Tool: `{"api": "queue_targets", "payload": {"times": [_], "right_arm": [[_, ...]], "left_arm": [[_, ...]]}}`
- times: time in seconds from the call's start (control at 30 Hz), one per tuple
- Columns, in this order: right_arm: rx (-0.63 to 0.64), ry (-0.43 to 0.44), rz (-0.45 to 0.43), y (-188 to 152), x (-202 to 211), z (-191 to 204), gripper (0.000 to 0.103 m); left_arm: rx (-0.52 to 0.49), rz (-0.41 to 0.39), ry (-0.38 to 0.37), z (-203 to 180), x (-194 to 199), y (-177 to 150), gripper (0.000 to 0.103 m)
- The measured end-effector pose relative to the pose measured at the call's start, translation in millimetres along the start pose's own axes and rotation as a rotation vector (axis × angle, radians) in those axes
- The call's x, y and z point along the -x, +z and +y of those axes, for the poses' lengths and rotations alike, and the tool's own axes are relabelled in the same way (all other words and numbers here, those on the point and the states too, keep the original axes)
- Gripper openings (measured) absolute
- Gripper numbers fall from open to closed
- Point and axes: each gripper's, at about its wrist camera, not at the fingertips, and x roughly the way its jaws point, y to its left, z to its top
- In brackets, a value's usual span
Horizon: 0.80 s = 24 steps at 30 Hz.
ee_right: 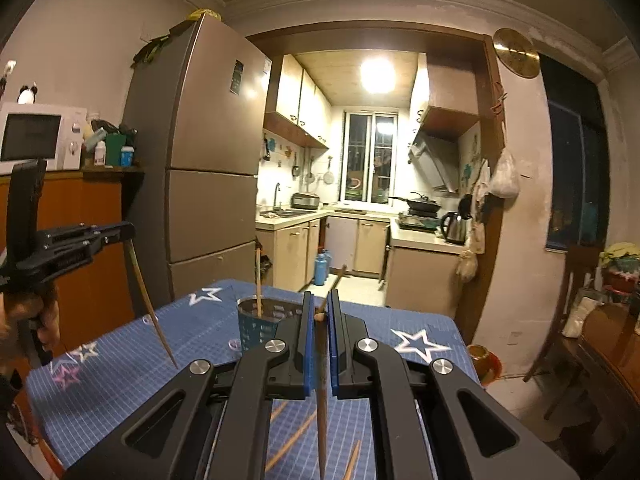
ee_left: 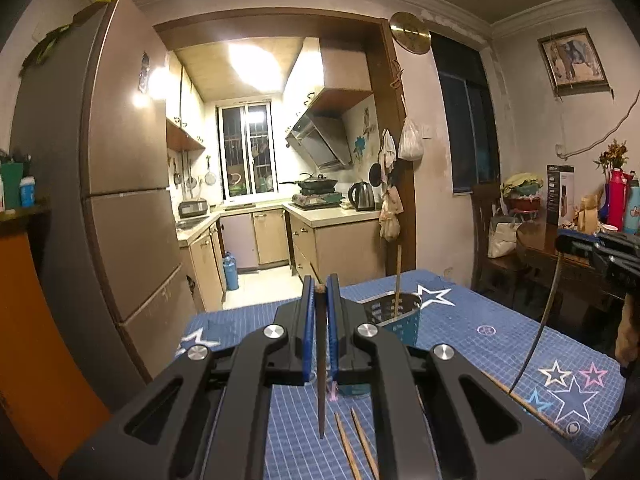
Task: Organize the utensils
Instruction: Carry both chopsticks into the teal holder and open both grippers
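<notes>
Left gripper (ee_left: pixel 320 292): jaws narrow, clamped on the top end of a dark chopstick (ee_left: pixel 321 368) that hangs point-down between the blue pads, its tip above the blue gridded tablecloth (ee_left: pixel 248 320). The same gripper appears at the left edge of the right wrist view (ee_right: pixel 120 234), its chopstick (ee_right: pixel 150 304) slanting down toward the cloth.

Below the left jaws, on the cloth: two loose chopsticks (ee_left: pixel 356 444) lying side by side, just right of the hanging tip.

Beyond the left jaws, slightly right: perforated metal utensil holder (ee_left: pixel 394 314) standing upright on the cloth, one chopstick (ee_left: pixel 398 280) upright inside it.

Right of the left jaws, on the cloth: another loose chopstick (ee_left: pixel 524 404) lying diagonally near the star prints.

Right gripper (ee_right: pixel 320 312): jaws narrow, clamped on the top end of a second chopstick (ee_right: pixel 321 392) hanging point-down. It also shows at the right edge of the left wrist view (ee_left: pixel 576 246), with its chopstick (ee_left: pixel 540 324) curving down.

Beyond the right jaws, to their left: the same utensil holder (ee_right: pixel 256 324).

Below the right jaws: loose chopsticks (ee_right: pixel 292 440) on the cloth.

Far beyond both jaws: kitchen doorway, with a fridge (ee_right: pixel 208 160) to its left.
</notes>
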Motion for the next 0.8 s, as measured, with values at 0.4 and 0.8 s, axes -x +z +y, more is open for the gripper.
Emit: {"api": "queue_targets", "payload": {"times": [0.4,0.8], "right_arm": [[0.004,0.091,-0.066,96.6,-49.3,-10.0,0.008],[-0.029,0.102,-0.083,159.7,-127.9,-27.5,0.008]], "left_arm": [[0.032,-0.039,-0.034,1.7,-29.3,62.6,0.005],[0.041,-0.063,-0.045,-7.3,-83.0,113.9,0.005]]}}
